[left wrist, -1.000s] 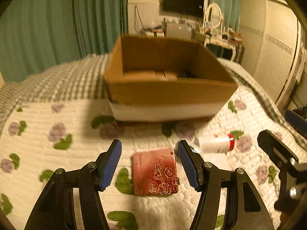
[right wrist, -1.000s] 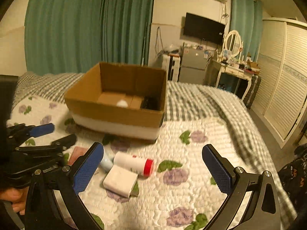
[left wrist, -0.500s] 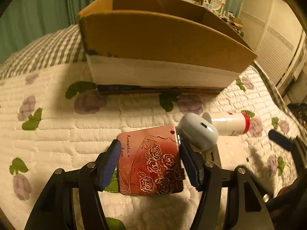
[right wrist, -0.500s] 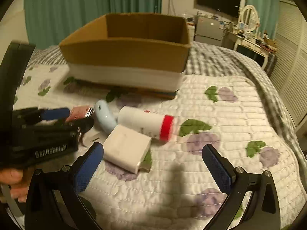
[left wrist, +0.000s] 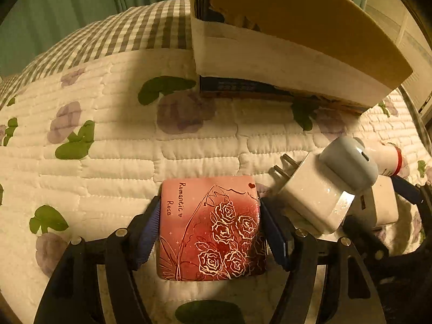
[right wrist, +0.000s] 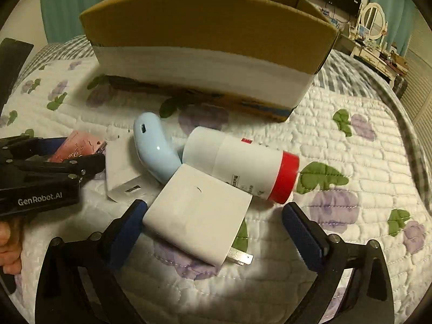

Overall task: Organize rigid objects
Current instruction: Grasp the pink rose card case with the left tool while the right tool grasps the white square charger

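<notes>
My left gripper [left wrist: 209, 229] is shut on a red rose-printed box [left wrist: 210, 229] lying on the quilt; it also shows in the right wrist view [right wrist: 78, 145]. My right gripper [right wrist: 216, 218] is open, its fingers either side of a white plug charger [right wrist: 197, 213]. Its left pad [right wrist: 129, 224] is next to the charger. A second white charger [left wrist: 313, 197], a light blue curved device [right wrist: 155, 148] and a white bottle with a red cap [right wrist: 240, 167] lie together beside it. The cardboard box [right wrist: 210, 27] stands behind them.
The floral quilt [left wrist: 108, 162] covers the bed, with a checked blanket [left wrist: 121, 35] beyond. Green curtains hang behind. A dresser with a mirror [right wrist: 375, 24] and a wardrobe stand at the right.
Both grippers came down and forward to the objects. The left jaws closed onto the rose box. The right gripper moved over the white charger, still open.
</notes>
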`<state>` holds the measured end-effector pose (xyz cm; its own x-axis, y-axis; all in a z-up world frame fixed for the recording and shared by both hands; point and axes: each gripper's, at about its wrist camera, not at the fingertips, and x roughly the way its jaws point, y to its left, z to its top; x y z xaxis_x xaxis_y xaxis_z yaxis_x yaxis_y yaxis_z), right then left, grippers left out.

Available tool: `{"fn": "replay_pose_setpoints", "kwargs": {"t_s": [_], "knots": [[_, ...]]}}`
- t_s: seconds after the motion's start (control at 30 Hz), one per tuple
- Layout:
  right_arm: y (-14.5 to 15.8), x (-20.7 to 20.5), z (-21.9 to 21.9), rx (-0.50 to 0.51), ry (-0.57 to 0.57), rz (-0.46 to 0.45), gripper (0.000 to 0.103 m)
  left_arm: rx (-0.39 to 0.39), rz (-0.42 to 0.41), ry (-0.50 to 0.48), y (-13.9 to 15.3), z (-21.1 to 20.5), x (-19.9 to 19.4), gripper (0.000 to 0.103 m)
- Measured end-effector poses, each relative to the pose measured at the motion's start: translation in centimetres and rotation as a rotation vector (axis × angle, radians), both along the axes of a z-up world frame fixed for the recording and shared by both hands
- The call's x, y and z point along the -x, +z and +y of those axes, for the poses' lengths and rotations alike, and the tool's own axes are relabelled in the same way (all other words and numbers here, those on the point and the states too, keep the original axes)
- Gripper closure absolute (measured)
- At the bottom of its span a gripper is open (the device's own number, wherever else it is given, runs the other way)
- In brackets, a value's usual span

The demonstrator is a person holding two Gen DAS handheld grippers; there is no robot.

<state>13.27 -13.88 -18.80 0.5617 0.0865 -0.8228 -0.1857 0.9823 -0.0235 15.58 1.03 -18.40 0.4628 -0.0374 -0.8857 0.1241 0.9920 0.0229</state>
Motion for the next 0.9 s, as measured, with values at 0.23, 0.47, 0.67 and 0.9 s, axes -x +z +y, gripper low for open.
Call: {"fn": "replay_pose_setpoints", "kwargs": {"t_s": [0.23,0.47,0.67,0.9], "knots": [[0.5,0.7,0.0,-0.006,0.013,-0.013,0.036,0.027,-0.026,0.003,0.9,0.4,1.5,0.033],[1.2,1.4,-0.4,-0.035,-0.004,-0.027,0.036,0.05,-0.09,0.0,2.7,1.4,4.5,0.034],[2.9,3.5,-0.2,-0.035,0.001,-0.073,0.036,0.033,-0.162,-0.001,5.0,1.5,7.0,0.034],[4.7,5.6,-0.5,-0.057,-0.003,-0.101,0.036,0.065,-0.223,0.015,7.8,1.1,9.4,0.034]]}}
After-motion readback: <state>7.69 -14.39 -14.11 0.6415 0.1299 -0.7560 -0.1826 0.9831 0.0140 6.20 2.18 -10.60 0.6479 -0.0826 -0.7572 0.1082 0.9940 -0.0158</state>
